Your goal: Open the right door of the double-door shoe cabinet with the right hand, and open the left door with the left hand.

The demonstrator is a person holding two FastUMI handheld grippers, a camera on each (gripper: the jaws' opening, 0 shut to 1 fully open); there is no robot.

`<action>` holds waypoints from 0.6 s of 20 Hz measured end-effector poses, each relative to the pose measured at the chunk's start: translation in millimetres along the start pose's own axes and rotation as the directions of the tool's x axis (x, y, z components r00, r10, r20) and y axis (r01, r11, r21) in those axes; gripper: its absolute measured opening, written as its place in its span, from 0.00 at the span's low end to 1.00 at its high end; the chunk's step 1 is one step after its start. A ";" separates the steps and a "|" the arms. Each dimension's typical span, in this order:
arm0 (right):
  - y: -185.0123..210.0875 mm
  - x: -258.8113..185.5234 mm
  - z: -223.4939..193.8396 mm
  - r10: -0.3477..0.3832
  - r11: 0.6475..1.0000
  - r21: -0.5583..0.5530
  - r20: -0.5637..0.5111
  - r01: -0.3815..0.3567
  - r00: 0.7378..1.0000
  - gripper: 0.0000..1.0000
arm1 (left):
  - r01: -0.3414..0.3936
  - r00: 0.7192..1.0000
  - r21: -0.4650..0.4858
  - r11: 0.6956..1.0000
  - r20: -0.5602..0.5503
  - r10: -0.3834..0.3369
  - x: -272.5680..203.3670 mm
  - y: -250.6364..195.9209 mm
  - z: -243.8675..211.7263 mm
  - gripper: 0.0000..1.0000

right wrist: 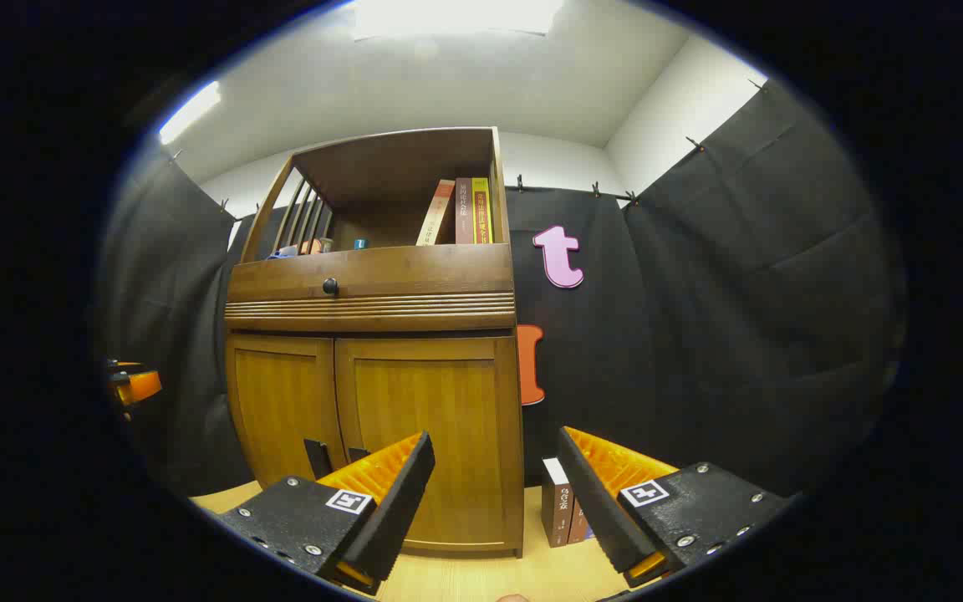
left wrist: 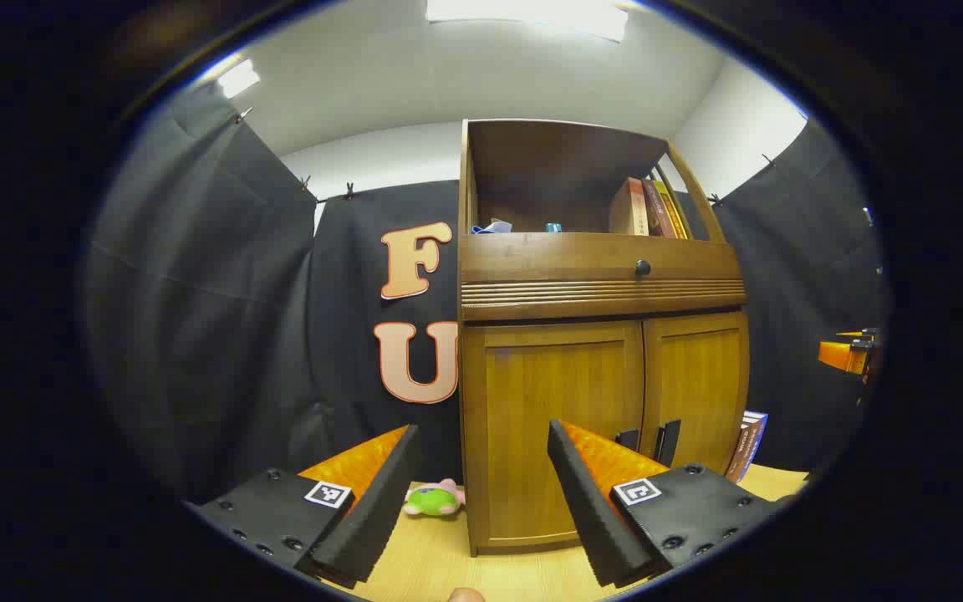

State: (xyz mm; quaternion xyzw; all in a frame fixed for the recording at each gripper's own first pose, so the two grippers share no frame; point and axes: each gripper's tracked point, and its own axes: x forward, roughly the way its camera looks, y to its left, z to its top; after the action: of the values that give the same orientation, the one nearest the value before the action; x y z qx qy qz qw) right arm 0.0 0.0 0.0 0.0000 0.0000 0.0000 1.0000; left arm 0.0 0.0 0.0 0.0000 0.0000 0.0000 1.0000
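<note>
The left hand-held gripper [left wrist: 481,485] hung released before the closed left door [left wrist: 552,426] of the brown wooden double-door shoe cabinet [left wrist: 598,276] on the pale wooden surface [left wrist: 440,560]. The right hand-held gripper [right wrist: 494,489] gaped, facing the closed right door [right wrist: 427,435].

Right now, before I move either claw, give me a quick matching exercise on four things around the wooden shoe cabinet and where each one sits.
Things:
1. green and pink plush toy
2. round dark knob
3. upright row of books
4. two dark door handles

Places:
A. top open shelf
B. tabletop, left of the cabinet
C. low on the doors, by the centre seam
D. wooden drawer front above the doors

Pairs: 1-B, 2-D, 3-A, 4-C
</note>
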 end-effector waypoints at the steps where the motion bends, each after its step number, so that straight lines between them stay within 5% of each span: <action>1: -1.3 0.4 0.1 -0.005 1.000 -0.008 0.001 0.005 1.000 1.00 | -0.004 1.000 0.010 1.000 0.006 0.004 -1.2 0.1 3.0 0.98; 4: 2.0 0.9 -1.3 0.002 1.000 -0.004 -0.008 -0.002 1.000 0.93 | -0.001 1.000 0.022 1.000 0.012 0.001 -2.1 -1.7 6.6 0.99; 12: 8.2 8.4 -17.7 0.020 1.000 -0.009 -0.048 -0.020 0.999 0.92 | -0.003 1.000 0.014 1.000 -0.016 0.003 2.2 -0.4 -0.8 0.98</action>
State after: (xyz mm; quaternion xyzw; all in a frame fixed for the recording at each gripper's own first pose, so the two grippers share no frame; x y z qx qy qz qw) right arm 8.4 8.2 -17.7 -0.0047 0.0237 0.0100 0.9997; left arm 2.2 -0.4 -0.8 0.0070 0.0078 0.0015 0.9999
